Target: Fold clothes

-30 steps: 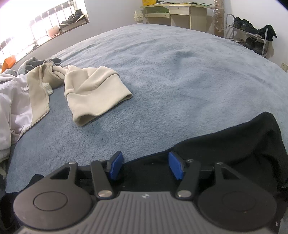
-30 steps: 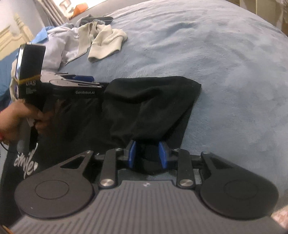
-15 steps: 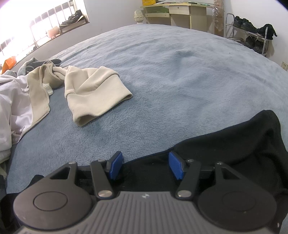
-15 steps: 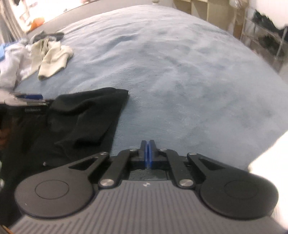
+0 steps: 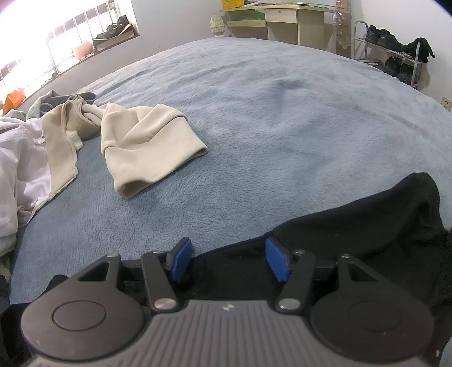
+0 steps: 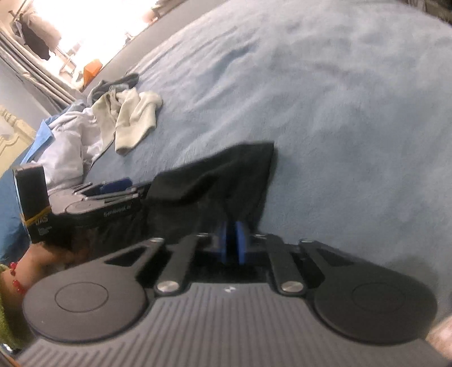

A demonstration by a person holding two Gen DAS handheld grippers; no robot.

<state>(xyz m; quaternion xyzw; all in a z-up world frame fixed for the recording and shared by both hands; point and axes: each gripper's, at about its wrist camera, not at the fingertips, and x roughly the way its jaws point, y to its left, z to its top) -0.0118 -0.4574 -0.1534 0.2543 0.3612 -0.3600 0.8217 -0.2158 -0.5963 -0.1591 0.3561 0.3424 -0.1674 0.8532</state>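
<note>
A black garment (image 5: 353, 228) lies on the blue-grey bed blanket (image 5: 282, 113), its folded edge under my left gripper (image 5: 228, 259). The left gripper is open, its blue pads (image 5: 180, 258) apart over the garment's edge. In the right wrist view the black garment (image 6: 214, 180) lies folded, and my right gripper (image 6: 233, 242) has its blue pads nearly together at the garment's near corner. The frame is blurred, so I cannot tell if cloth is pinched. The left gripper (image 6: 113, 187) shows at the left, resting on the garment.
A cream hooded top (image 5: 141, 141) and white clothes (image 5: 17, 175) lie heaped at the left of the bed. A desk (image 5: 282, 22) and a shoe rack (image 5: 395, 50) stand beyond the far edge. A bright window (image 5: 42, 50) is at the left.
The right gripper swung away to the right and shut, then came back to the garment's near corner, tilted. The left gripper has stayed open and still.
</note>
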